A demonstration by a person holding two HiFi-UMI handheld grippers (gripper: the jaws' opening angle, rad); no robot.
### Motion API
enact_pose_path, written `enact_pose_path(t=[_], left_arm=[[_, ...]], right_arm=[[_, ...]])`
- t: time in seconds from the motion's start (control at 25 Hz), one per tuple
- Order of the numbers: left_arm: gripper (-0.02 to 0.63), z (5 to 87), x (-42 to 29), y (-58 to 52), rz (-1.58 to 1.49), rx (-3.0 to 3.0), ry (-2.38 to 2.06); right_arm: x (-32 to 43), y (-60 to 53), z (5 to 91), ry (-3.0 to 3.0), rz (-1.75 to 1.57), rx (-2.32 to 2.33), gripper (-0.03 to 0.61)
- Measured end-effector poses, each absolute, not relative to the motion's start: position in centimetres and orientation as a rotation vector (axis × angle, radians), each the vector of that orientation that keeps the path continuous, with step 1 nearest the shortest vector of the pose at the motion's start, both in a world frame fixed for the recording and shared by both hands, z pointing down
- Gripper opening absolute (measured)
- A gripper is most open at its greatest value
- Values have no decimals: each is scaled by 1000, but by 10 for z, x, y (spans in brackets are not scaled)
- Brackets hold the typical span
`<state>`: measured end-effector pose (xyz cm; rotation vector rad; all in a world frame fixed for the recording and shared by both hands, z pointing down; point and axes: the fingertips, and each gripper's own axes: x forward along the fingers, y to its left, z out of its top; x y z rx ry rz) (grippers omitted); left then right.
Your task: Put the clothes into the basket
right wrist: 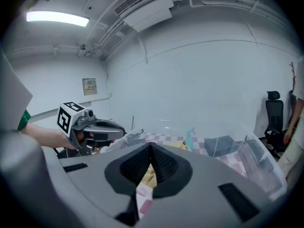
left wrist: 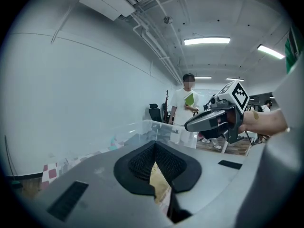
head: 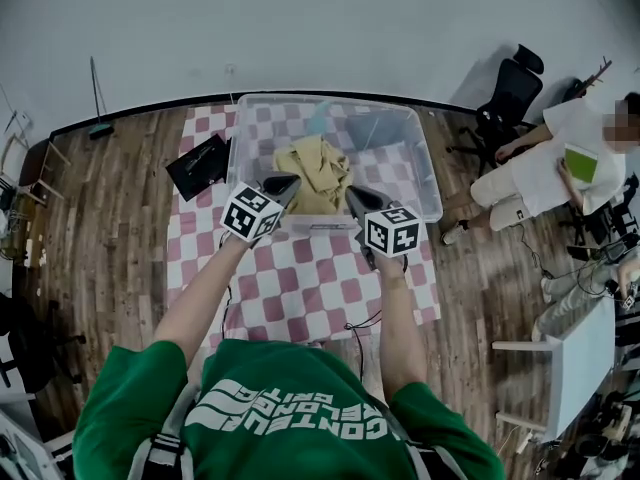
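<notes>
Two hand-held grippers are working over one clear plastic storage bin (head: pixel 432 190), which is standing on one pink-and-white checked mat (head: pixel 310 280). The left gripper (head: pixel 283 184) and the right gripper (head: pixel 358 199) are each clamping tight on one pale yellow cloth garment (head: pixel 318 171), which is hanging over the bin's near half. One teal item (head: pixel 320 120) and one dark grey item (head: pixel 378 128) are lying inside, their shapes blurring behind the plastic.

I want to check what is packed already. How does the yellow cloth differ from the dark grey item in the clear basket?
The yellow cloth is loose and crumpled; the dark grey item looks compact and folded. The jaws of the left gripper and right gripper are shut on the yellow cloth; the dark grey item lies untouched, farther back. Both are within the outline of the basket.
</notes>
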<state>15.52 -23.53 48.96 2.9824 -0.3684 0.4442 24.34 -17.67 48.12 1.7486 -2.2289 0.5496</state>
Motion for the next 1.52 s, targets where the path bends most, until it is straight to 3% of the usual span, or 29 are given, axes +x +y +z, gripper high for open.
enact_pose_path(t=[1.52], left_arm=[[3,530,124,-164,464,2922,-193]], right_arm=[[213,-92,525,-2139,612,1834,9]])
